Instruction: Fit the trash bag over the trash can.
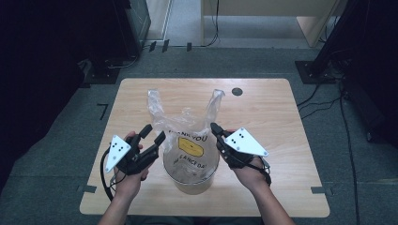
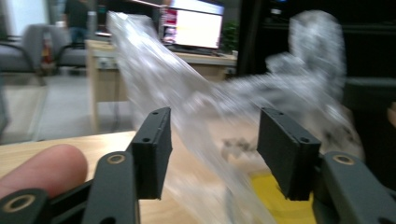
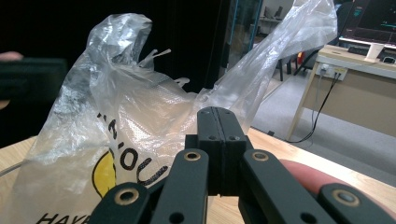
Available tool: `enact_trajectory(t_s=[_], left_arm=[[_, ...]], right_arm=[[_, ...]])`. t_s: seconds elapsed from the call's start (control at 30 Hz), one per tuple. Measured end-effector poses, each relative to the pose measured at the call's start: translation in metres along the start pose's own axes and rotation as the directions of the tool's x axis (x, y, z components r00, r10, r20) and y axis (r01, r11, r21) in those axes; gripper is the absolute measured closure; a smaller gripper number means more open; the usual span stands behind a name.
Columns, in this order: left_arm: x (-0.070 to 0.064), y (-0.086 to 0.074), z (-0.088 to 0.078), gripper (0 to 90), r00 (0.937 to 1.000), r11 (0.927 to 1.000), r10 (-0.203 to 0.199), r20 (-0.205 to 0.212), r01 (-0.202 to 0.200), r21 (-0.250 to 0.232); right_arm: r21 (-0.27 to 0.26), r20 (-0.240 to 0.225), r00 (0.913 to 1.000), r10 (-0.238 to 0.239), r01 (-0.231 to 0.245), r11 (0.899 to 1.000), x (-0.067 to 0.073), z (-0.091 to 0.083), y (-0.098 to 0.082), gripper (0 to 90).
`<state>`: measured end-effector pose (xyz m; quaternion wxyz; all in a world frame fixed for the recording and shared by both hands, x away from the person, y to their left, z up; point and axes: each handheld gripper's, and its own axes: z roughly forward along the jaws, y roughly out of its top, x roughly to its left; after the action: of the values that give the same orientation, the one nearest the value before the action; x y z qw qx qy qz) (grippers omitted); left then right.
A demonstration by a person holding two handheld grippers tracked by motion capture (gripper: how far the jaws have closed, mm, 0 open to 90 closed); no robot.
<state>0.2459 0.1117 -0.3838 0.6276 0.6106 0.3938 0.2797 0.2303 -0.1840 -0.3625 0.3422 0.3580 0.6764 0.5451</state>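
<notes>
Clear thin plastic carrier bag (image 1: 190, 140) with yellow smiley print, draped over round tan bucket (image 1: 193, 180) near worktop's (image 1: 281, 122) front edge. Left hand-held gripper (image 1: 153, 132) just left of bucket, jaws apart, film between but unpinched. Right hand-held gripper (image 1: 214, 127) just right, closed, apparently pinching nothing. Probably lining step; next, regrip handles, pull rim down.
</notes>
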Motion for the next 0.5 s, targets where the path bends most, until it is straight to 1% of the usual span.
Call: enact_trajectory(t_s=[0.07, 0.1, 0.13, 0.17, 0.23, 0.27, 0.33, 0.4, 0.47, 0.5], left_arm=[[0.001, 0.007, 0.005, 41.0, 0.9998, 0.9998, -0.017, -0.011, 0.017, 0.005], [0.001, 0.010, 0.007, 41.2, 0.9995, 0.9999, -0.015, -0.027, 0.015, 0.006], [0.001, 0.013, 0.008, 41.6, 0.9993, 0.9999, -0.013, -0.034, 0.014, 0.004], [0.000, 0.015, 0.010, 42.3, 0.9993, 0.9998, -0.020, -0.032, 0.020, 0.001], [-0.001, 0.018, 0.013, 43.9, 0.9989, 0.9998, -0.016, -0.045, 0.016, 0.011], [-0.002, 0.019, 0.014, 46.2, 0.9985, 0.9997, -0.020, -0.051, 0.021, 0.016], [-0.002, 0.020, 0.018, 55.6, 0.9976, 0.9990, -0.035, -0.059, 0.036, 0.025], [-0.002, 0.019, 0.019, 69.0, 0.9969, 0.9980, -0.055, -0.056, 0.057, 0.030], [-0.002, 0.018, 0.019, 80.3, 0.9961, 0.9978, -0.054, -0.069, 0.057, 0.034], [-0.002, 0.017, 0.019, 84.8, 0.9965, 0.9976, -0.058, -0.061, 0.060, 0.035]], right_arm=[[0.000, 0.002, 1.0000, 0.003, -0.003, 1.000, 0.000, -0.001, 0.000, 90.0], [-0.001, 0.000, 1.0000, 0.004, -0.004, 1.000, 0.000, -0.002, 0.000, 90.0], [-0.004, 0.000, 1.0000, 0.004, -0.004, 1.000, 0.000, -0.002, 0.000, 90.0], [-0.006, -0.001, 1.0000, -0.001, 0.001, 1.000, 0.000, -0.003, 0.000, 90.0], [-0.009, -0.007, 1.0000, -0.006, 0.006, 1.000, 0.001, -0.004, -0.001, 90.0], [-0.010, -0.008, 0.9999, -0.013, 0.013, 1.000, 0.001, -0.004, -0.001, 90.0], [-0.011, -0.014, 0.9997, -0.020, 0.020, 1.000, 0.002, -0.005, -0.002, 90.0], [-0.011, -0.015, 0.9996, -0.024, 0.024, 1.000, 0.003, -0.005, -0.002, 90.0], [-0.009, -0.016, 0.9997, -0.020, 0.020, 1.000, 0.002, -0.007, -0.002, 90.0], [-0.009, -0.017, 0.9997, -0.018, 0.018, 1.000, 0.002, -0.007, -0.002, 90.0]])
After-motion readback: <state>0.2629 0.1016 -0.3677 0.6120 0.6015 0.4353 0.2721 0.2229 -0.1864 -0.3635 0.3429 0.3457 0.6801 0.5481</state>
